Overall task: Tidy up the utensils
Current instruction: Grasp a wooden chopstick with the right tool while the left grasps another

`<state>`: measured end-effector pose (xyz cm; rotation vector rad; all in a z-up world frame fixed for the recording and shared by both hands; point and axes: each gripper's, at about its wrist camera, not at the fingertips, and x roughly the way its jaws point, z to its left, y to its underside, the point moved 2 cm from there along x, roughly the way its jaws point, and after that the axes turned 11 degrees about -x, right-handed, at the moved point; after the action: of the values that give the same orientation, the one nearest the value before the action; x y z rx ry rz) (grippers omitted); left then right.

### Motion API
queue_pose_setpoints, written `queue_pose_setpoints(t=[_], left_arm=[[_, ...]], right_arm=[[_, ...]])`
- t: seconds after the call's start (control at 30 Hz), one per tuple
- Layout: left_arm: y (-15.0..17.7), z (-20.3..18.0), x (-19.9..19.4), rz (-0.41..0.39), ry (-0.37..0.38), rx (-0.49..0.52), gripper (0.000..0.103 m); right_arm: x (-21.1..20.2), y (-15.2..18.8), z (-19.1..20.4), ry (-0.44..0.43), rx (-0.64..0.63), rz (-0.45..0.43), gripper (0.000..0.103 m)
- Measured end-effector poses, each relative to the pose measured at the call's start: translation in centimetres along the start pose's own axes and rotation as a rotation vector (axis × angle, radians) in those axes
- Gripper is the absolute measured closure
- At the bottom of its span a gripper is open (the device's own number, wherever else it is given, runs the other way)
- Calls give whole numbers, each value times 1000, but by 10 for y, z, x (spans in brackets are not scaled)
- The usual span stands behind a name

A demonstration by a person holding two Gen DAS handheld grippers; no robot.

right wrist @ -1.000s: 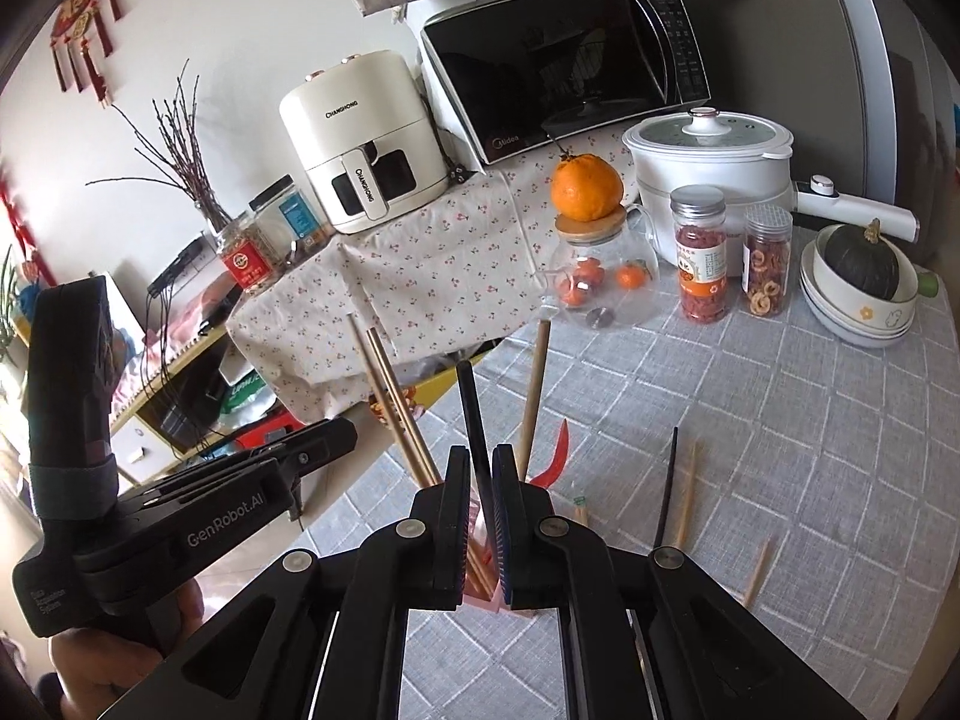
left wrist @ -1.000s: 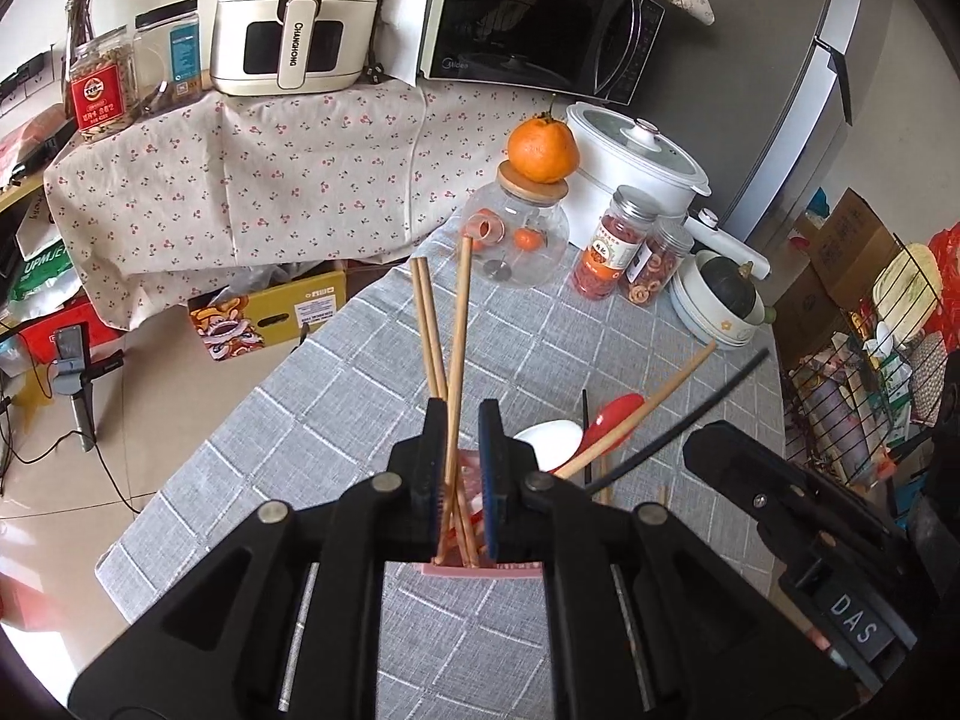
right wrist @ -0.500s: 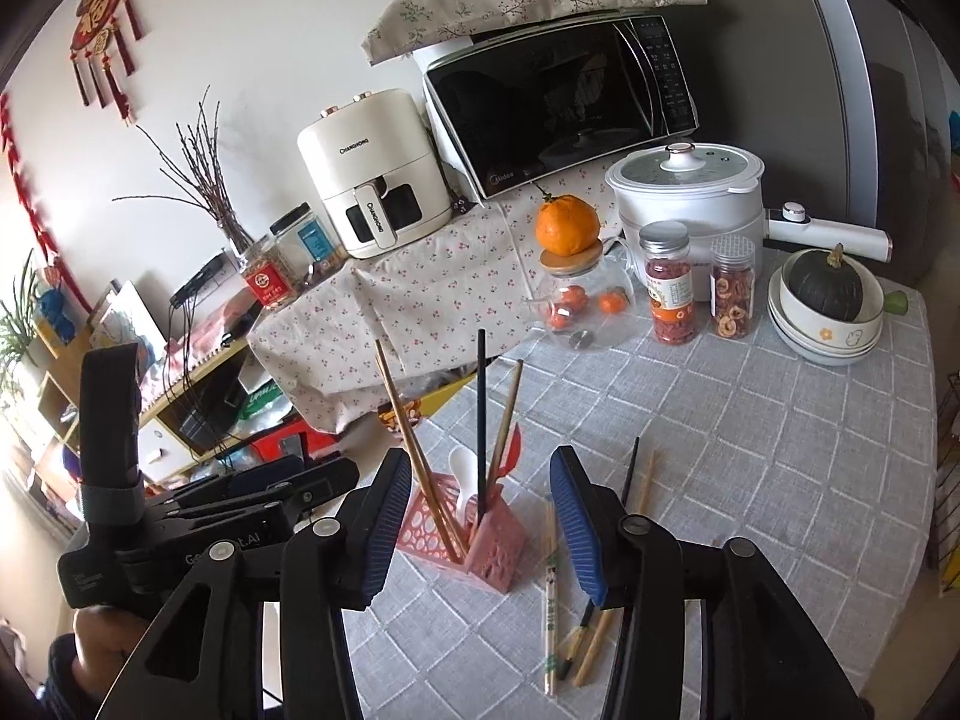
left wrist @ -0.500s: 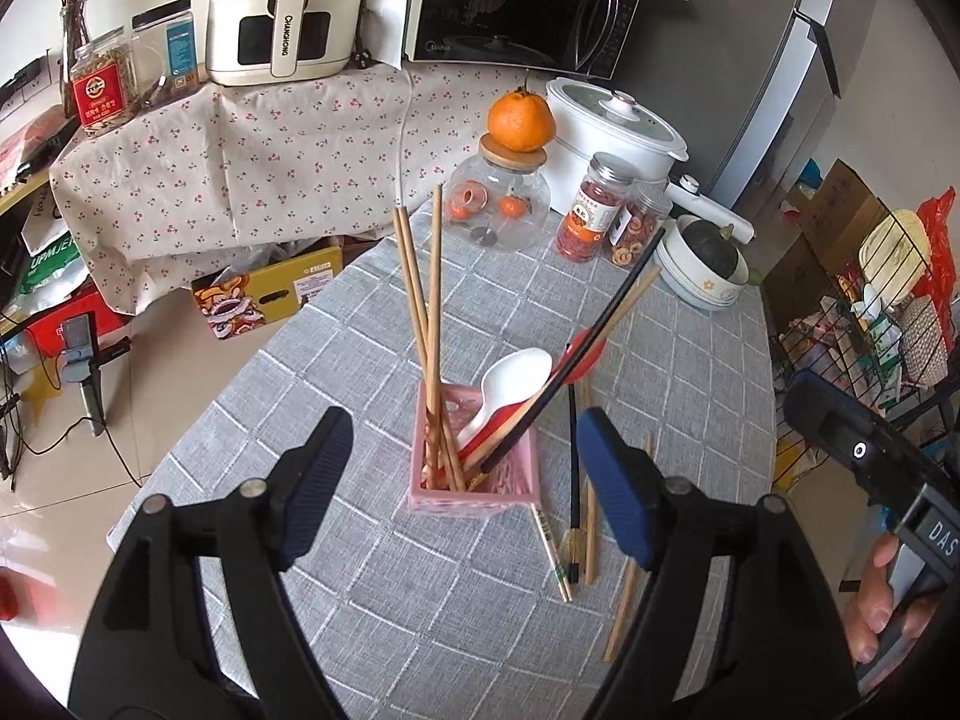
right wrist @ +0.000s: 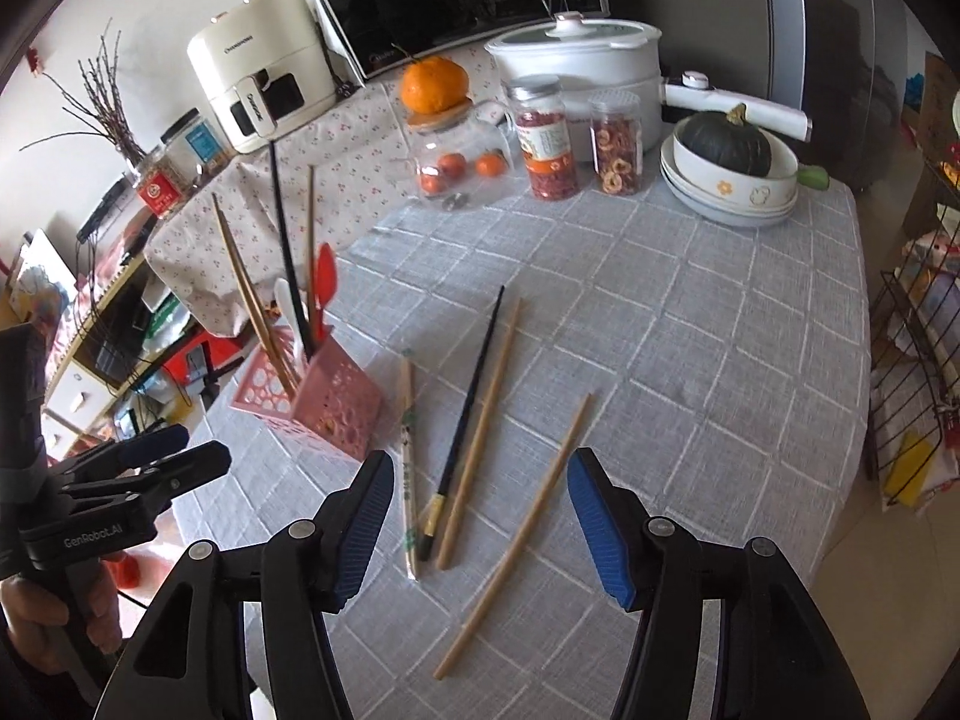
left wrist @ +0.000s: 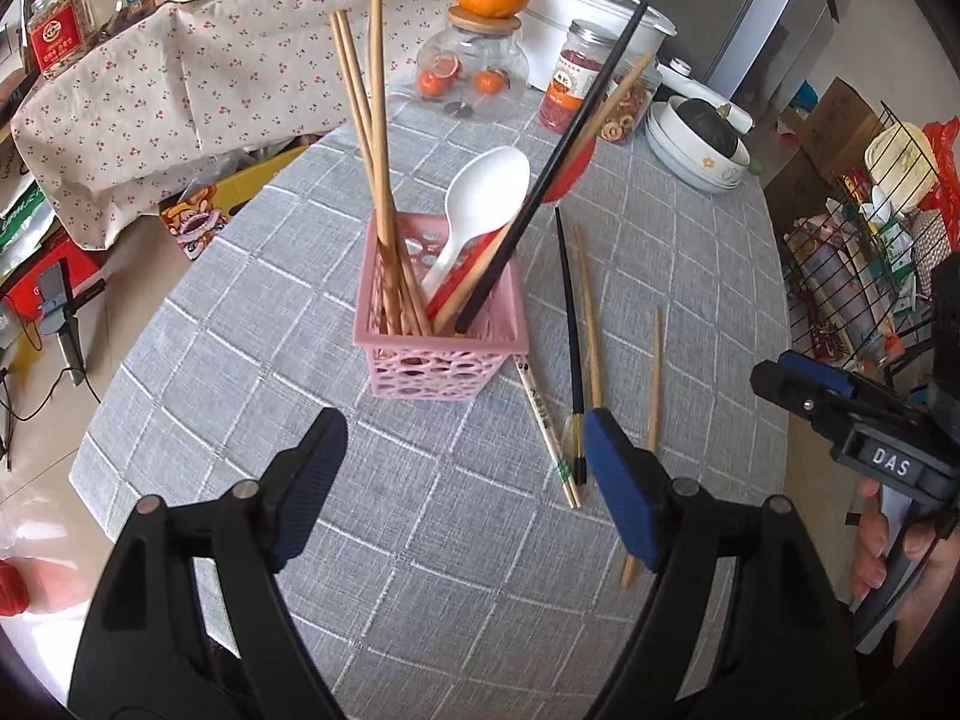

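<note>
Grey checked surface (left wrist: 252,312); pink basket (left wrist: 441,354) at centre holding chopsticks (left wrist: 375,138), white spoon (left wrist: 480,204). Left gripper (left wrist: 465,483), right gripper (right wrist: 477,519): jaws apart, just opened, empty.

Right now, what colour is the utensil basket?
Pink, with a perforated wall; the basket shows best in the left wrist view.

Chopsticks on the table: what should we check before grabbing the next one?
1. Right gripper open and empty, its jaws having just been opening: ok.
2. Left gripper open and empty: ok.
3. Loose chopsticks lying flat on the tablecloth, in front of the right gripper: ok.
4. Pink basket upright, with room left: ok.
5. Black chopstick lying apart from its neighbours: not ok, it lies close against a wooden one.
</note>
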<state>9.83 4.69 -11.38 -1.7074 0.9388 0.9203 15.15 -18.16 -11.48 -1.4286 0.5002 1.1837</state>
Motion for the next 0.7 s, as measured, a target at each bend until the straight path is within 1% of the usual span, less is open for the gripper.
queue_pose_setpoints(t=[0.07,0.17,0.3,0.43,0.5,0.53,0.6,0.67,0.7], left_arm=[[2,-1,5,15,4,9,22],[3,-2,10,25,4,22,22],[2,-2,13,27,-6,35,22],[2,-2,12,25,-12,47,22],[2,-3,10,15,-15,66,22],[2,-4,9,7,-19,79,22],[4,-7,7,-4,-26,104,22],[6,-10,6,-9,-34,129,22],[7,-12,6,-10,-41,141,22]], right_arm=[[21,5,-9,5,21,65,41],[49,10,-20,22,62,139,41],[84,11,-31,61,79,220,41],[110,9,-35,94,74,278,43],[118,8,-36,93,88,306,47],[119,6,-37,109,89,304,48],[121,2,-36,130,85,312,55],[124,-1,-35,150,85,323,58],[124,0,-34,167,74,327,62]])
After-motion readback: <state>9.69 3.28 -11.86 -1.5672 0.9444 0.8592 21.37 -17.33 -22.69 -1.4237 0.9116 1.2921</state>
